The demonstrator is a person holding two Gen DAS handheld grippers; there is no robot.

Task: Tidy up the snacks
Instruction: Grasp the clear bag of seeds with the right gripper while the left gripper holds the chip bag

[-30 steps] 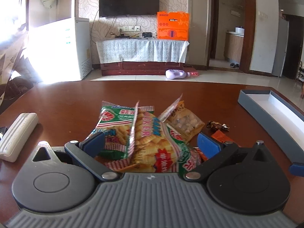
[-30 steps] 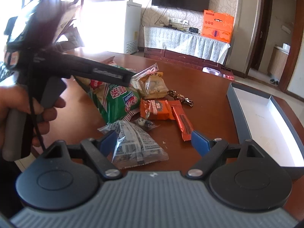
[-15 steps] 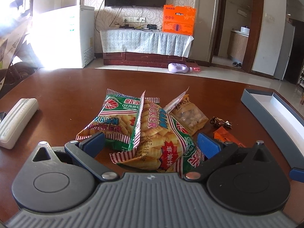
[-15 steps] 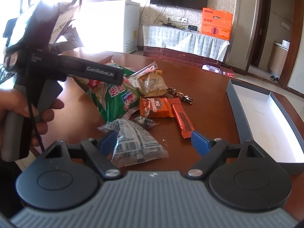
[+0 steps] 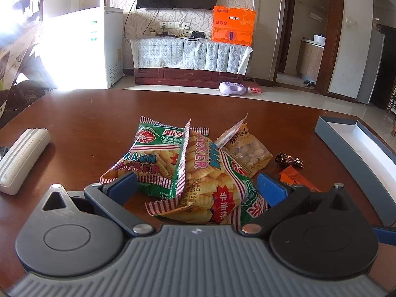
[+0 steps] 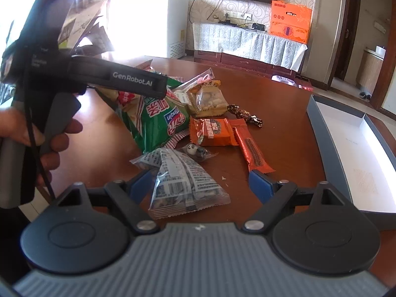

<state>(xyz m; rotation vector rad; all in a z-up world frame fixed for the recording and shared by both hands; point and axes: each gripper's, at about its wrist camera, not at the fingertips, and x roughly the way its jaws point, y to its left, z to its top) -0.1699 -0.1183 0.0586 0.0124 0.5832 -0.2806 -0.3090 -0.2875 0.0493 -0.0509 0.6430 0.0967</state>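
Tabletop (image 5: 86,113) w/ grey box (image 6: 329,148) on its right edge, empty, well apart from the snack pile. L tongs (image 5: 196,185) wide open, straddling the prawn cracker bags (image 5: 198,173) dead ahead, bags lying mostly crosswise to the jaws. R tongs (image 6: 201,185) also spread open, holding nothing; silver seed packet (image 6: 183,180) sits between the pads, its long axis running front-to-back w/ a slight slant. Orange bar (image 6: 252,148) just beside the R pad. Likely R closes 1st since it's nearer the box.
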